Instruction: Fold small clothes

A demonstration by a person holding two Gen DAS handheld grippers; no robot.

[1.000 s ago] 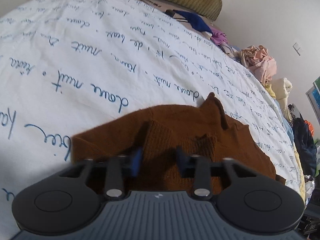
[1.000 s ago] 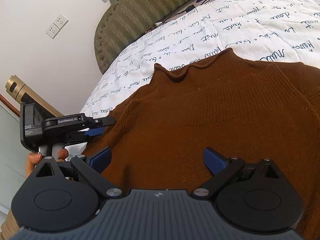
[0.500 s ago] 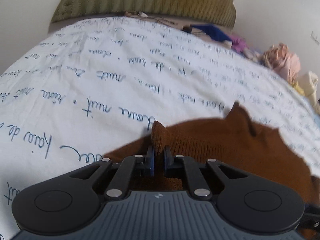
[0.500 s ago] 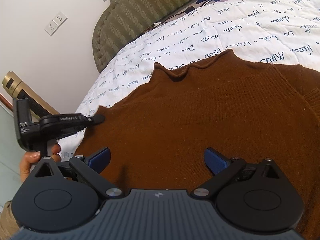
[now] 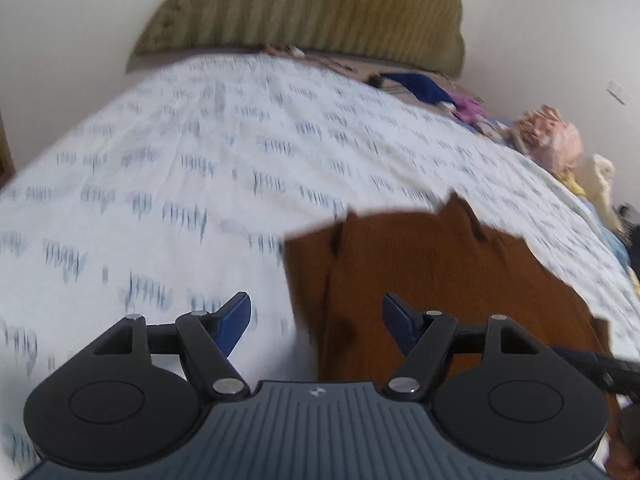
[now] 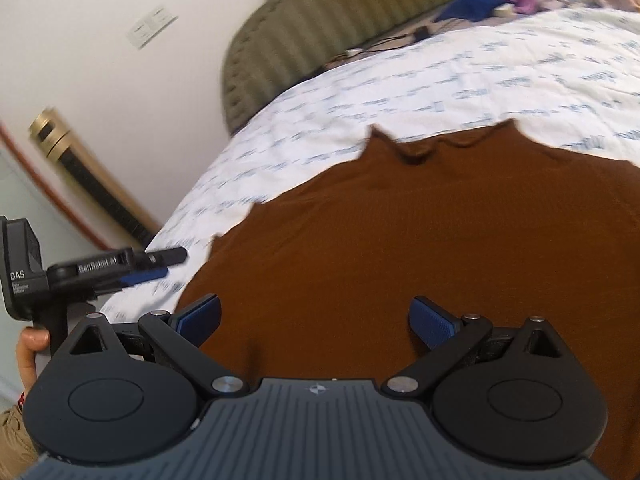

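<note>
A rust-brown knit sweater (image 6: 420,232) lies flat on the white bedspread (image 6: 400,80) with blue script. In the left wrist view the sweater (image 5: 432,280) shows a sleeve folded in along its left edge. My left gripper (image 5: 316,320) is open and empty, just above that folded left edge. It also shows from the side in the right wrist view (image 6: 160,266). My right gripper (image 6: 316,320) is open and empty, low over the sweater's lower body.
An olive padded headboard (image 5: 304,12) stands at the far end of the bed. A navy garment (image 5: 416,86), purple cloth and a pink bundle (image 5: 548,140) lie along the bed's far right side. A gold and black post (image 6: 80,172) stands by the wall.
My left gripper was shut on the sleeve cuff, carried it inward, then opened and let it go. The sleeve now lies folded on the sweater. My right gripper stayed open.
</note>
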